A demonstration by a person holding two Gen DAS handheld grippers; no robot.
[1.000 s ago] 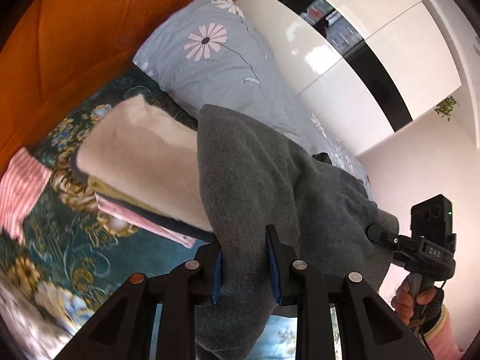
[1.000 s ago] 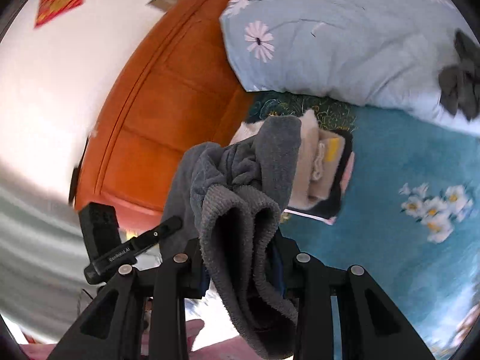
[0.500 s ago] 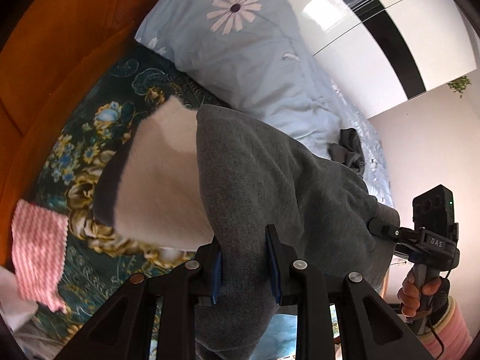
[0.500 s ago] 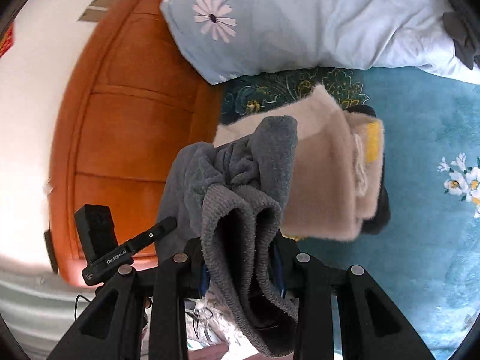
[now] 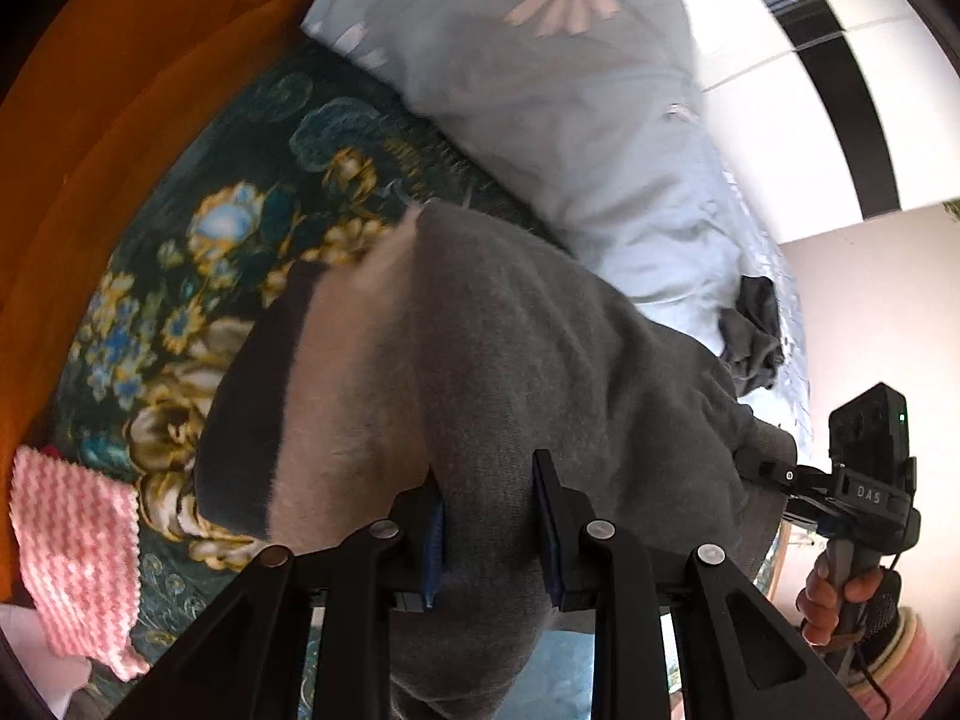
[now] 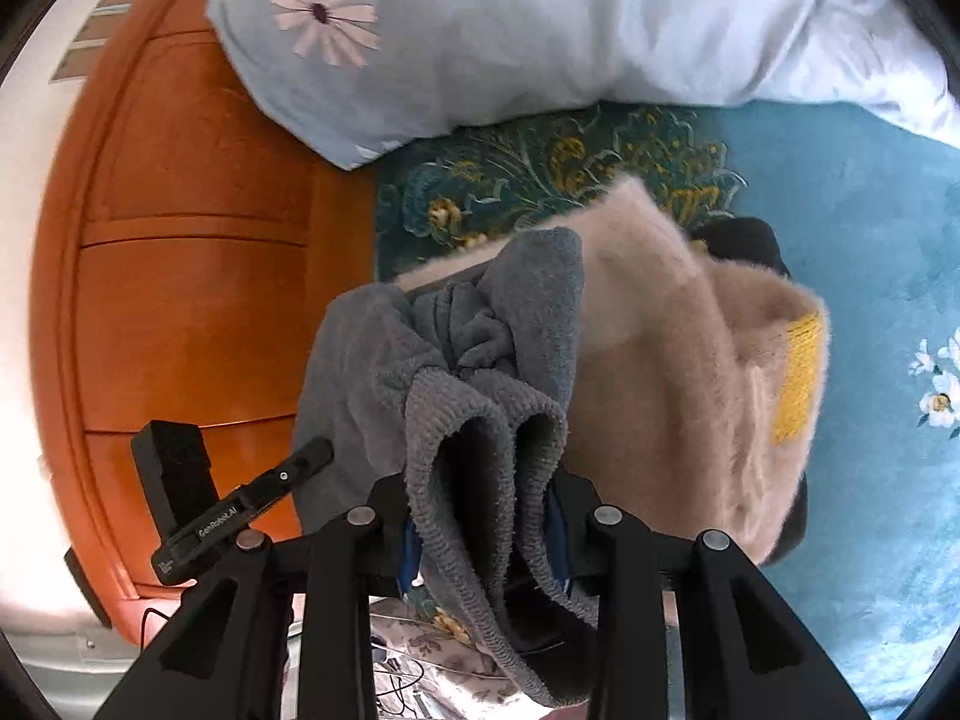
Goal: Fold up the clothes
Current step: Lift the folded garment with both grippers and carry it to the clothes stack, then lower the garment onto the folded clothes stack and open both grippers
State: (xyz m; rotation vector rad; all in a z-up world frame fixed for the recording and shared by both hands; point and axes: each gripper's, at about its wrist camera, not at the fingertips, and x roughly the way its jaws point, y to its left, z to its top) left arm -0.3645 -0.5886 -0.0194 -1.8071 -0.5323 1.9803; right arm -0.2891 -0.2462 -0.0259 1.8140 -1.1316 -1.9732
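Note:
A folded grey knitted garment [image 5: 540, 372] hangs between both grippers. My left gripper [image 5: 489, 525] is shut on one end of it, with cloth bunched between the blue pads. My right gripper [image 6: 483, 531] is shut on the ribbed hem of the grey garment [image 6: 480, 420] at the other end. Just beneath the grey garment sits a pile of folded clothes topped by a fluffy beige sweater [image 6: 672, 372], seen as the beige sweater [image 5: 354, 372] in the left wrist view. The grey garment hides the middle of the pile. The other hand-held gripper [image 5: 864, 480] shows at the right edge.
The pile rests on a teal floral bedspread [image 5: 198, 264]. A light blue daisy pillow [image 6: 456, 30] lies behind it, an orange wooden headboard [image 6: 180, 276] to the left. A pink-and-white cloth [image 5: 72, 552] lies at the left. Another dark grey garment [image 5: 753, 336] lies on the pillow.
Both grippers have come down and forward with the grey garment, from beside the folded pile to right over it. The pile now looms larger and partly covered.

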